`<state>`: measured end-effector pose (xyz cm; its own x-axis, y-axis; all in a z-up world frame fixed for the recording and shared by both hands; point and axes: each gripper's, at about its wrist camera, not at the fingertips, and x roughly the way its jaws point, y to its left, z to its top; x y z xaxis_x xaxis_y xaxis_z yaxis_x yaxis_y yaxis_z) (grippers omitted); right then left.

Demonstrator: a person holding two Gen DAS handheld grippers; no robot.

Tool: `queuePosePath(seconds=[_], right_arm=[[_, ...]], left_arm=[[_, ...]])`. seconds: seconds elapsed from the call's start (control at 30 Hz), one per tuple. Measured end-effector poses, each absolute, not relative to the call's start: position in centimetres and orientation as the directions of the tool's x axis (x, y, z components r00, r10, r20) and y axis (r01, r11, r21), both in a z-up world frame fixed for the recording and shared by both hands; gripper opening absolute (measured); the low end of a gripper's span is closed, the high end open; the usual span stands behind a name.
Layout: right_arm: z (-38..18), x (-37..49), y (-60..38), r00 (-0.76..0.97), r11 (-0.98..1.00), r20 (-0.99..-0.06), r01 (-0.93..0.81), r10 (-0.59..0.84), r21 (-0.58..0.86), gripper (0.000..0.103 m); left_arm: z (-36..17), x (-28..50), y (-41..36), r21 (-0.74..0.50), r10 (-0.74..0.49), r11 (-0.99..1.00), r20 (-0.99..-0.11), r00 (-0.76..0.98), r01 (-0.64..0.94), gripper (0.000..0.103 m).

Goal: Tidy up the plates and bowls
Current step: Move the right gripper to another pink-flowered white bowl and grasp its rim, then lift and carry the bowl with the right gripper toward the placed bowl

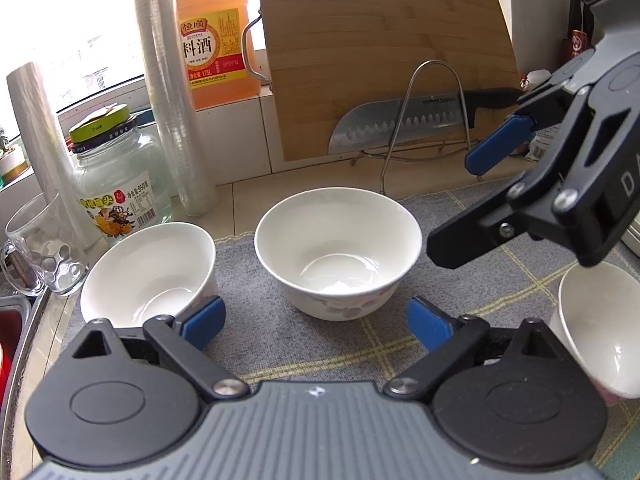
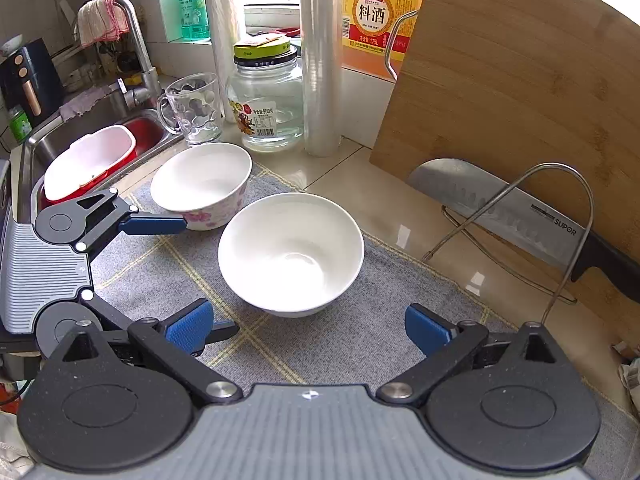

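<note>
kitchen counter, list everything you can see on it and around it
bowls: three, white, on the grey mat; third at the left view's right edge
mat: one, grey checked, on the counter
cutting board: one, wooden, leaning on the wall
knife: one, steel with black handle, in a wire rack against the board
bottle: one, orange, on the ledge
jar: one, clear with green lid, left of the bowls
glass mug: one, clear, beside the sink
plastic wrap rolls: two, clear, upright
sink: one, steel, holding a white tub
left claw: open
right claw: open
</note>
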<state>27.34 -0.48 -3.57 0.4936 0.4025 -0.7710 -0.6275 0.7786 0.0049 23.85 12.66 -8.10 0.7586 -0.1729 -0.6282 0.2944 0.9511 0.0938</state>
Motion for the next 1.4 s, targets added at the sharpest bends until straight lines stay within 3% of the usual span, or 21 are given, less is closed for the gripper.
queuePosePath(seconds=[1.1,1.4], right_arm=[[-6.5,34.6,3.1,0.376,0.701,-0.796,-0.708,0.474,0.083,0.103],[-6.6,34.7,3.3,0.369,0.698,-0.792,-0.710,0.487,0.098,0.094]], left_arm=[[-9.4,26.2,11.6,0.163,-0.176,0.925,-0.615,0.768,0.342,0.096],[-9.4,26.1,11.6,0.156,-0.188,0.923,-0.612,0.768,0.351,0.095]])
